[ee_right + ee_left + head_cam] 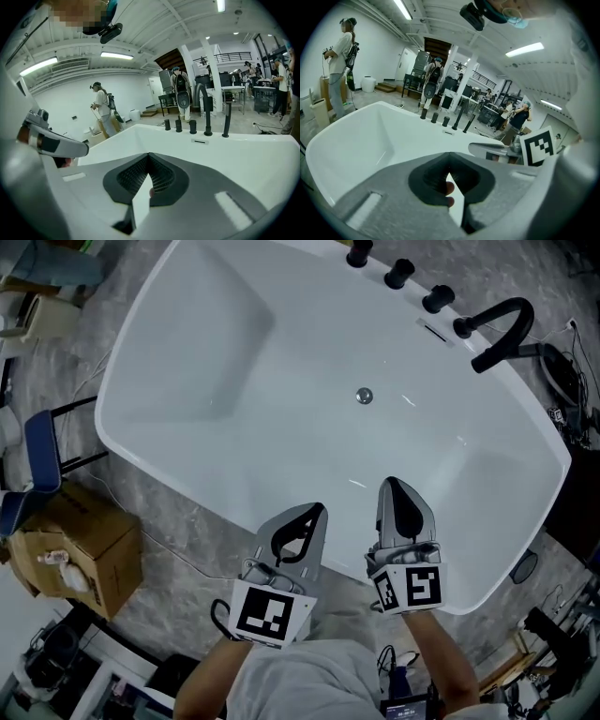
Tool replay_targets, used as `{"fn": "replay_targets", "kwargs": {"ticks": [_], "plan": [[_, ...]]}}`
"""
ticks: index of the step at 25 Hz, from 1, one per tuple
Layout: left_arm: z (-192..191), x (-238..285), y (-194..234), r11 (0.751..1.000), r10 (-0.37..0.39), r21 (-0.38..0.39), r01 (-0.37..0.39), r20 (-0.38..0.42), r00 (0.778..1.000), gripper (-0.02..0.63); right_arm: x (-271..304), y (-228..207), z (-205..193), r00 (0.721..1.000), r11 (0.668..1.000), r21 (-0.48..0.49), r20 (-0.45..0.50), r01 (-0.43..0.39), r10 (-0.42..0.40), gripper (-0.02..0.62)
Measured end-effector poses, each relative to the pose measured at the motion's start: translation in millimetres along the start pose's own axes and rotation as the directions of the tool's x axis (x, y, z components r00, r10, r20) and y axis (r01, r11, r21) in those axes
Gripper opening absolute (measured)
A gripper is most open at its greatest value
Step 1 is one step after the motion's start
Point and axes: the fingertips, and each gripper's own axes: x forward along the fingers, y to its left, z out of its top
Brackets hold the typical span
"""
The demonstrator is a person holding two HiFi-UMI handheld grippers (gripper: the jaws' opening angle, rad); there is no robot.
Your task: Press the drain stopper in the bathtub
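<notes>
We hold the left hand-held gripper (319,510) and the right hand-held gripper (389,484) closed and empty at lower centre, over the near rim of the tub (234,362), aimed at the stopper (365,396), which sits well apart at upper centre, likely so that a closed tip can press it.

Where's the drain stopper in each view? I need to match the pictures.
Head view: drain stopper on the floor of the bathtub, just above centre.
Left gripper view: not in it.
Right gripper view: not in it.
Shared landmark: black taps along the far rim.
</notes>
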Motion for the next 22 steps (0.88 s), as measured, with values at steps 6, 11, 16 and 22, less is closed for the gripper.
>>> {"fn": "replay_targets", "kwargs": {"ticks": [6,11,16,22], "plan": [[-31.5,43.7,25.6,0.998,0.008,-0.061,-0.009,-0.017,1.000,-0.002,41.3,-23.1,-35.3,0.999,1.000,-0.013,-0.032,0.015,-0.016,0.003],[-52.4,73.0,38.8,0.998,-0.022,-0.055,0.021,-0.023,1.000,-0.002,72.7,-42.1,-71.0,0.998,1.000,-0.002,-0.056,0.031,-0.031,0.003],[-78.9,101.0,66.3,0.996,-0.017,-0.093,0.014,-0.038,0.999,-0.002,110.3,-63.9,-115.6,0.994,0.997,0.026,-0.087,0.067,-0.064,0.003],[-108.1,133.3,92.0,0.993,-0.006,-0.121,0.001,-0.043,0.999,-0.002,148.8,-85.0,-157.2,0.989,0.996,0.035,-0.126,0.077,-0.072,0.003]]}}
